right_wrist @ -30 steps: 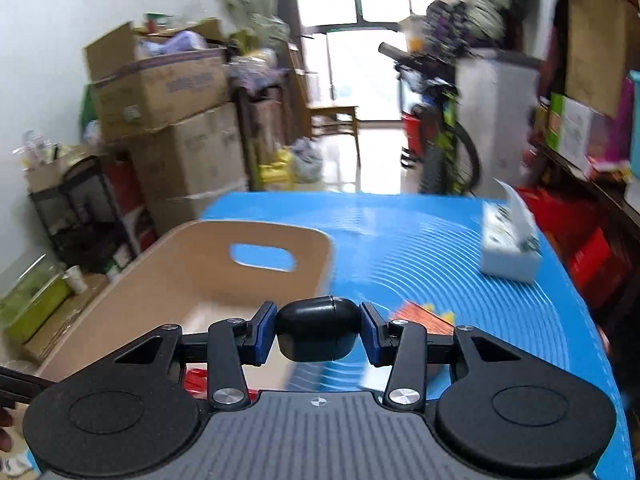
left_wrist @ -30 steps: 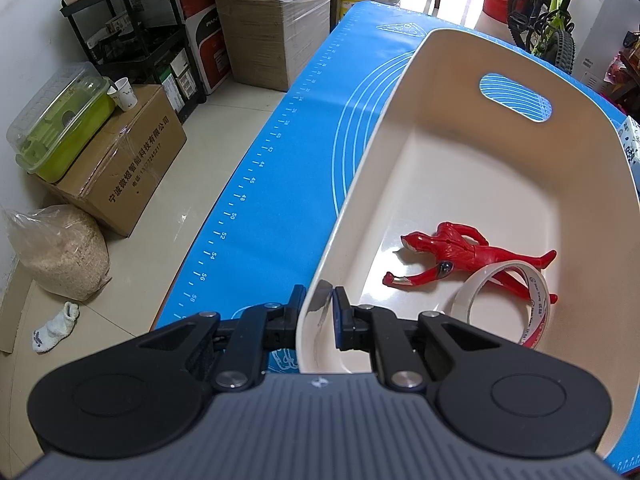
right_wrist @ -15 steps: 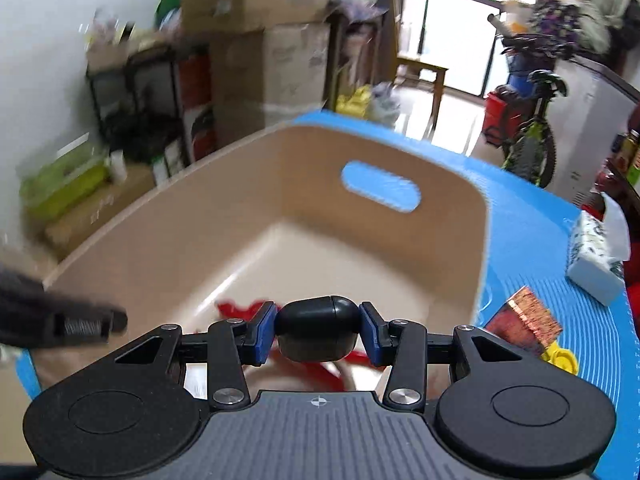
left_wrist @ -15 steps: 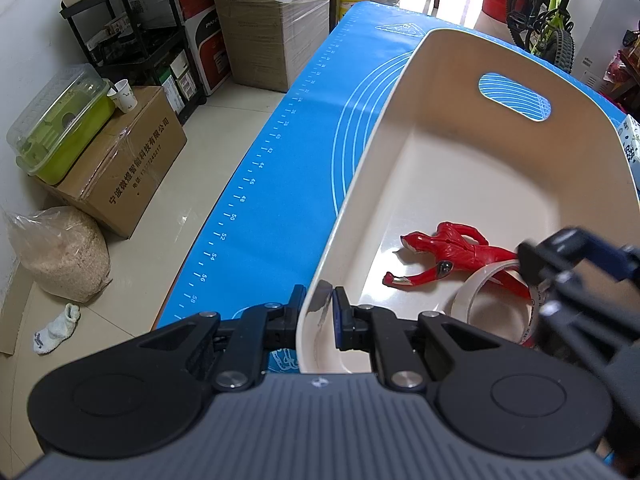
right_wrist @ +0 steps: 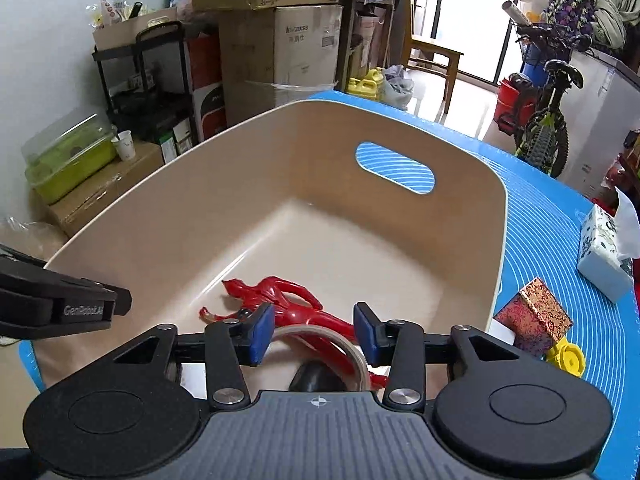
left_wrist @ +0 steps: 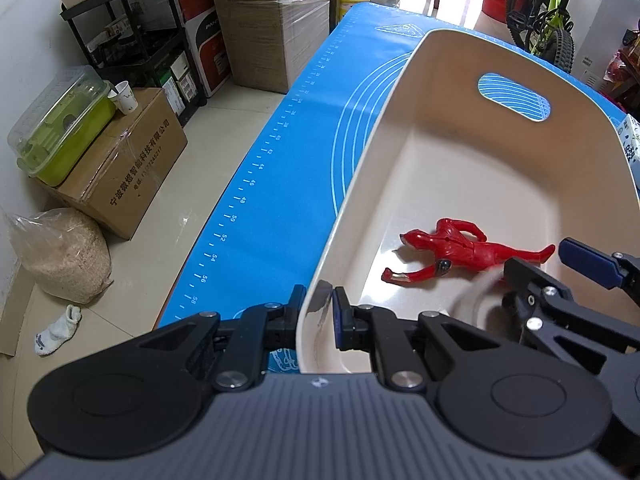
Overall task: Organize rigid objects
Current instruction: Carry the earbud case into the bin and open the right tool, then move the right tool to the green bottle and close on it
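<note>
A cream tub [right_wrist: 256, 184] holds a red figure [right_wrist: 280, 296], on a blue mat [left_wrist: 288, 184] patterned with white lines.

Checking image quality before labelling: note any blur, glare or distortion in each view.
Left wrist view: fisheye bends the blue mat's ruler edge; the tape ring is smeared. Right wrist view: sharp; window blown out, a glare streak on the beige plastic bin's floor.

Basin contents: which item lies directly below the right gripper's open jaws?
The black rounded object, resting inside the tape roll. The red figure lies farther into the basin.
</note>
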Motion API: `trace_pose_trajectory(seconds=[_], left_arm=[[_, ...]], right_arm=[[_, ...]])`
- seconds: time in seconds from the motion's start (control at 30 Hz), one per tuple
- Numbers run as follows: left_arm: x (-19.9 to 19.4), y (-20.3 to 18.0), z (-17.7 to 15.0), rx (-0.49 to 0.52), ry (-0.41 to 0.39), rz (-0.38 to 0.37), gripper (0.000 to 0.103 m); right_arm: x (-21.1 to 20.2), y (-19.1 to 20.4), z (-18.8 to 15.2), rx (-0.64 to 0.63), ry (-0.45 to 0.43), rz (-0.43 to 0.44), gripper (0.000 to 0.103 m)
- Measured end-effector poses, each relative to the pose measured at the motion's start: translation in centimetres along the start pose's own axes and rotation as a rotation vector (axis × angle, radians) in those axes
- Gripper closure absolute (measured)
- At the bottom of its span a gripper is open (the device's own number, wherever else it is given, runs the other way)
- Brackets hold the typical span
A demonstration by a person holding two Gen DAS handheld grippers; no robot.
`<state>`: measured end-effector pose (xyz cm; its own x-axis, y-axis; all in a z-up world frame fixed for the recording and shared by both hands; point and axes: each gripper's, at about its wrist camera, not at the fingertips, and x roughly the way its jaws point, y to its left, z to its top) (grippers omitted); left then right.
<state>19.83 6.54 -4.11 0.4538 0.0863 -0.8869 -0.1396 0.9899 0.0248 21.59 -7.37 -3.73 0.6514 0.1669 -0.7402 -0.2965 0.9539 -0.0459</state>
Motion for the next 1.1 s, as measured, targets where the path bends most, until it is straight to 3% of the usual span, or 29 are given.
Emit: trace_pose_trajectory(seconds=[0.13, 0.33, 0.57, 0.83, 1.1], left_arm=[[0.0, 0.0, 0.0, -0.001, 0.001, -0.001, 0.088], [-0.1, 0.0, -0.1, 0.000, 0.000, 0.001, 0.087], [-0.1, -0.1, 0.0, 0.000, -0.001, 0.003, 0.087], [-0.1, -0.1, 0.0, -0.002, 0.000, 0.001, 0.087], [-0.1, 0.0, 0.0, -0.003, 0.000, 0.001, 0.087]], right_arm=[[-1.3, 0.0, -0.1, -0.013, -0.040, -0.013, 0.030], [-4.5, -2.7, 0.6, 0.096, -0.120, -0.015, 0.030], [-7.6, -6.7, -0.2, 0.177, -0.180, -0.093, 0.028], [-6.3, -12.0, -3.7, 0.309, -0.070, -0.153, 0.028], [-3.3, -12.1, -5.4, 0.286, 0.040, -0.143, 0.028]])
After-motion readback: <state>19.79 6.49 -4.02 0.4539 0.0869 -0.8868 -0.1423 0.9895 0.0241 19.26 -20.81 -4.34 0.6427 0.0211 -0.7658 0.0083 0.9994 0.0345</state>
